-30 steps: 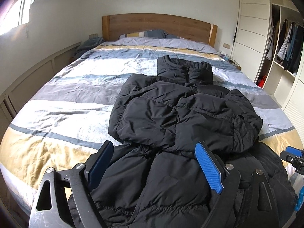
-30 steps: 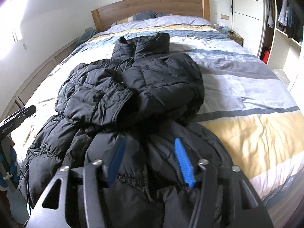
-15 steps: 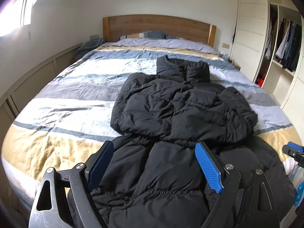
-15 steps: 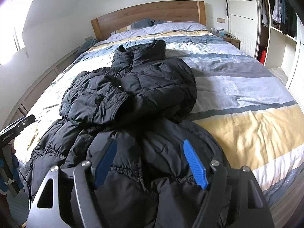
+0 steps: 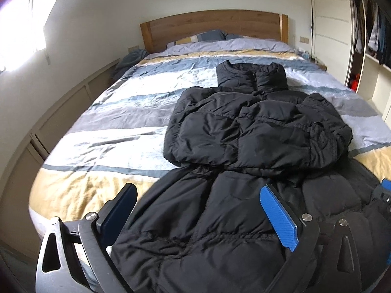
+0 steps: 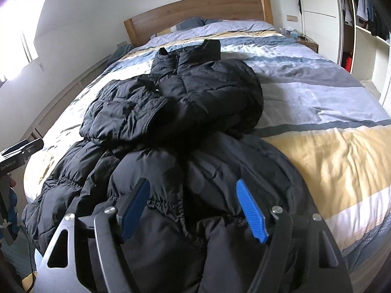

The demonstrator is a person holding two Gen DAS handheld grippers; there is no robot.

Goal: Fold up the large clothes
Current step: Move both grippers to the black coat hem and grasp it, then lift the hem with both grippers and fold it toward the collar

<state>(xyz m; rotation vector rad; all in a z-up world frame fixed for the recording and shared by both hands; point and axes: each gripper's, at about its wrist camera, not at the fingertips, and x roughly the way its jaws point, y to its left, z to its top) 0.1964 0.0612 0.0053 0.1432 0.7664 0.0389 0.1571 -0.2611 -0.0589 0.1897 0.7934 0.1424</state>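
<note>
Jacket lies lengthwise on the striped bed, collar toward the headboard, hem hanging near the foot. Both sleeves are already folded in across the chest, so the side folds look done. What seems left is bringing the lower half up over the sleeves, perhaps followed by a further fold to make it compact. The left tool has just been opening its jaws and now stands spread over the hem with fabric lying between them, unpinched. The right tool has likewise been widening and hovers spread over the bunched hem, gripping nothing.
</note>
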